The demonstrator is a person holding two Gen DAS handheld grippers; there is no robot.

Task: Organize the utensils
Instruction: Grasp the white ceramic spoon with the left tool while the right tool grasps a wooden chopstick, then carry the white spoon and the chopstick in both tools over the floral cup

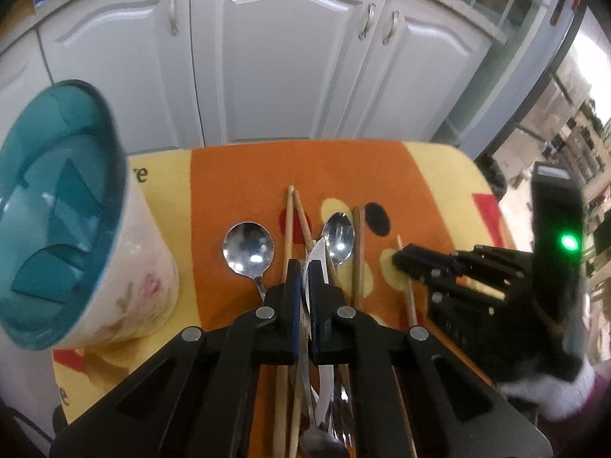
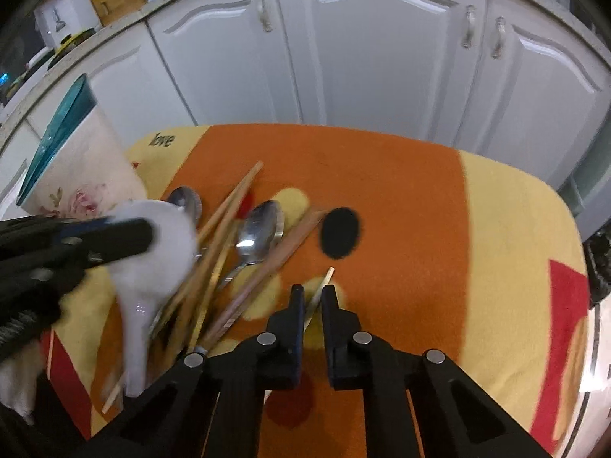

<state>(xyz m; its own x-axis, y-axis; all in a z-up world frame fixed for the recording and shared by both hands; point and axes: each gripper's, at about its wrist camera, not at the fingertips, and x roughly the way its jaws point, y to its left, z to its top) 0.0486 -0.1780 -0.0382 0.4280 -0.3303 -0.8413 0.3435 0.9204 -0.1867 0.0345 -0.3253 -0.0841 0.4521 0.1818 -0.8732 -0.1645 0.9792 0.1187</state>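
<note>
Left tongs (image 1: 304, 267) — clamped on a glossy white ceramic soup spoon (image 2: 152, 252), gripped at the bowl, the handle trailing into the heap. Right tongs (image 2: 312, 293) — pinched on a thin pale wooden chopstick (image 2: 322, 284) lying apart from the rest. Beside them: steel spoons (image 1: 248, 248), more wooden chopsticks (image 1: 289, 229), on an orange-and-yellow towel (image 2: 401, 198) over the bench. Teal-lined floral ceramic holder (image 1: 65, 206) stands left. Step judged: pick-up made, both sides. Next calls for lifting clear, then lowering handle-first into the holder. Towel print reads "love" (image 2: 162, 139).

Dim indoor light, fisheye warp (edges dark)
</note>
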